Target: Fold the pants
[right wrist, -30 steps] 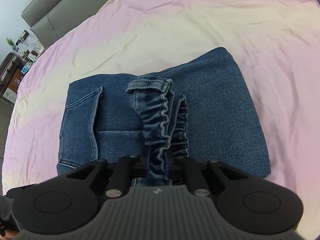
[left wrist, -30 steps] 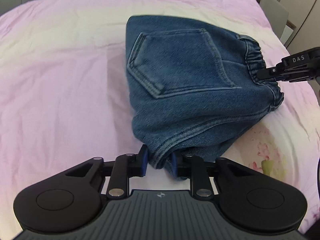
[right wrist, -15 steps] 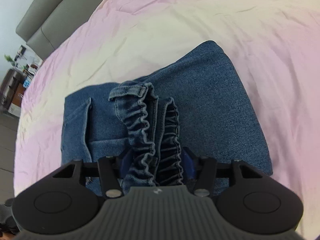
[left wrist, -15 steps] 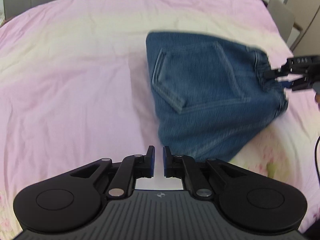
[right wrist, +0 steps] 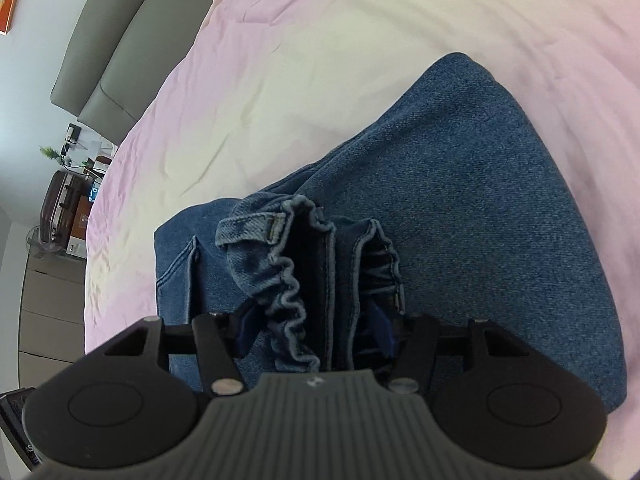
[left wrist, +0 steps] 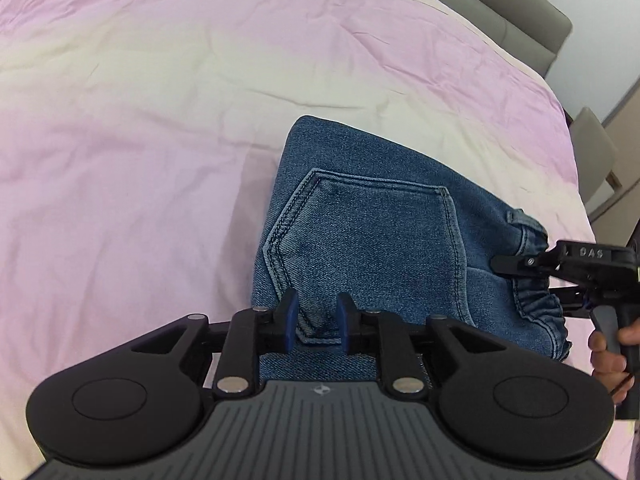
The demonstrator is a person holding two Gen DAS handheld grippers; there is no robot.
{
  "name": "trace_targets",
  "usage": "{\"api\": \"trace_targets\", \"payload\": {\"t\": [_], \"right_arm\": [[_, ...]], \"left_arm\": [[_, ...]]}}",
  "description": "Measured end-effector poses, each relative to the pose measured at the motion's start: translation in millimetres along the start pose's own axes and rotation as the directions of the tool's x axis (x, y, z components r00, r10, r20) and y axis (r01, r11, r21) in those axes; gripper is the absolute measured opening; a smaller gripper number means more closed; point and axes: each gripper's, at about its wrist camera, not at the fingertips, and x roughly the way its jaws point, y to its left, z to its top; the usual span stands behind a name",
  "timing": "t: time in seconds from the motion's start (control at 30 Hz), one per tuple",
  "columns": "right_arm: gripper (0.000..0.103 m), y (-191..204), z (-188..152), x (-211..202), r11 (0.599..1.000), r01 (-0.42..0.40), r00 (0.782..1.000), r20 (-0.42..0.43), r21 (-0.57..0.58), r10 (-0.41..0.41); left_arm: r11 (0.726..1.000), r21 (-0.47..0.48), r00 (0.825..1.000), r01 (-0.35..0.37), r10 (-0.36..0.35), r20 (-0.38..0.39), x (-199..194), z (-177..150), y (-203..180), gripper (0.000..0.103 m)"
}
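Jaws spread on both: left gripper (left wrist: 316, 322) hovers parted over the pocket end of the folded denim pants (left wrist: 384, 240) on the pink bedsheet (left wrist: 140, 140), right gripper (right wrist: 316, 330) straddling the elastic waistband (right wrist: 292, 280), unpinched.

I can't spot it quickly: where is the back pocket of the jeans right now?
In the left wrist view, the pocket faces up on the folded jeans on the bed, just ahead of the left gripper.
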Motion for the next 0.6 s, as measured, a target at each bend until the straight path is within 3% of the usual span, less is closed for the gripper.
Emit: {"api": "trace_targets", "payload": {"t": [0.03,0.2,0.4,0.6], "right_arm": [[0.035,6,0,4,1.000,0.010,1.000,-0.002,-0.016,-0.010],[0.022,51,-4,-1,0.974,0.125,0.992,0.040,-0.188,-0.119],[0.017,98,-12,-32,0.947,0.162,0.985,0.101,-0.276,-0.139],[0.015,161,-15,-67,0.917,0.165,0.982,0.144,-0.364,-0.120]], "left_arm": [[1.000,-0.009,1.000,0.000,0.000,-0.002,1,1,2,0.022],[0.999,-0.036,1.000,0.010,-0.010,0.007,1,0,6,0.022],[0.998,-0.063,0.999,0.030,-0.029,0.018,-16,0,7,0.022],[0.998,-0.051,0.994,0.033,-0.028,0.102,-54,8,-5,0.022]]}}
